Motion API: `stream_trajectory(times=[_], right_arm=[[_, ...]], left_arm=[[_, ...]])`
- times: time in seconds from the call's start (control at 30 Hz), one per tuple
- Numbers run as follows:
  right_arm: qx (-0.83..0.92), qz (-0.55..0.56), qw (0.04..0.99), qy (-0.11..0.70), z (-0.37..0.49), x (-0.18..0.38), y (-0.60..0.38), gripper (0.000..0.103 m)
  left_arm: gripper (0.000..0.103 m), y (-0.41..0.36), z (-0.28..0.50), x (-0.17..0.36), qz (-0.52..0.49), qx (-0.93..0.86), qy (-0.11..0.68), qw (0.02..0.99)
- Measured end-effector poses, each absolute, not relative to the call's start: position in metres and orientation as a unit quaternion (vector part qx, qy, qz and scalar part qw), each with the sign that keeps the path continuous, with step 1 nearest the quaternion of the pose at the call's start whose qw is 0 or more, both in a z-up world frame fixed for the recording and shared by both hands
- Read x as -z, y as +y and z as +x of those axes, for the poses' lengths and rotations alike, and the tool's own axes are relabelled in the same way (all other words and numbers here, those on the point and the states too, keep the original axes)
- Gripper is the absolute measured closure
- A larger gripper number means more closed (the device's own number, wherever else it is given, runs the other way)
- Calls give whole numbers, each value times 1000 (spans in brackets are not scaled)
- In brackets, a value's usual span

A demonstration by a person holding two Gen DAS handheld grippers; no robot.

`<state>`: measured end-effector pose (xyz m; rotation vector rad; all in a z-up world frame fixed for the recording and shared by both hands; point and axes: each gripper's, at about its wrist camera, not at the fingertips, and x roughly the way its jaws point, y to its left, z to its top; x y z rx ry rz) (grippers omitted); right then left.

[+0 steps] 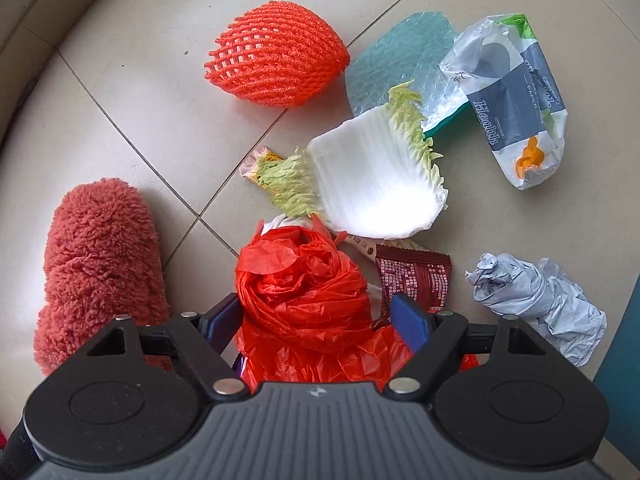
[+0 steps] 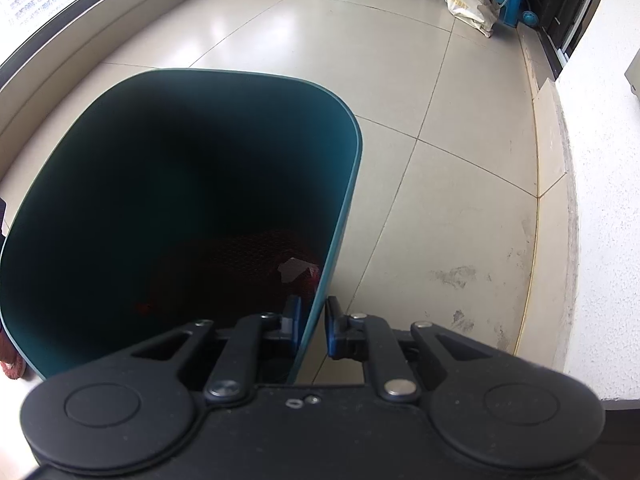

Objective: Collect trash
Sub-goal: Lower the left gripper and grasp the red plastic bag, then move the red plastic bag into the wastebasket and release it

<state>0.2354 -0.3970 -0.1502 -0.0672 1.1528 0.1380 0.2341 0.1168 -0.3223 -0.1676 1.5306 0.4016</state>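
Observation:
In the left wrist view my left gripper [image 1: 318, 320] is shut on a crumpled red plastic bag [image 1: 304, 292], its blue pads pressing both sides. On the tiled floor beyond lie a cabbage leaf [image 1: 376, 184], an orange foam fruit net [image 1: 276, 56], a bubble-wrap sheet [image 1: 404, 52], a white and grey "Health" paper packet [image 1: 516, 100], a dark red snack wrapper [image 1: 416, 276] and a grey crumpled bag [image 1: 540, 300]. In the right wrist view my right gripper [image 2: 312, 328] is shut on the right rim of a dark teal trash bin [image 2: 340, 208]. Reddish trash lies dim inside the bin.
A fuzzy red slipper [image 1: 100, 268] lies left of the red bag. A small yellow sachet [image 1: 256, 164] peeks from under the cabbage leaf. In the right wrist view a white wall [image 2: 600, 220] runs along the right, a window ledge [image 2: 80, 48] along the left, and bags [image 2: 472, 4] stand far back.

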Motion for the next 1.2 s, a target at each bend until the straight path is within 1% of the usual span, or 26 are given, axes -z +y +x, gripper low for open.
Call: stream_trajectory(times=[0.03,0.23,0.4,0.63,0.83,1.07,1.2], right_arm=[[-65,-32,836,545,235,151,-397,91],[-64,-32,836,544,235,151,-395,92],[-64,-29,835,545,235,151,-395,92],[-66,-27,838,541,233,150,-397,92],[-66,-24,838,541,232,150,-399,92],[-66,-29,839,539,232,150,-398,92],[-64,-30,839,539,232,149,-396,92]], left_arm=[[37,117,233,322,-72,-184,687,700],[38,116,229,311,-67,-191,677,707],[38,105,226,279,-68,-183,666,720],[38,79,218,211,-64,-144,631,759],[38,53,212,142,-60,-96,607,787],[38,2,201,46,-38,-7,558,829],[38,-33,204,1,-35,39,533,845]])
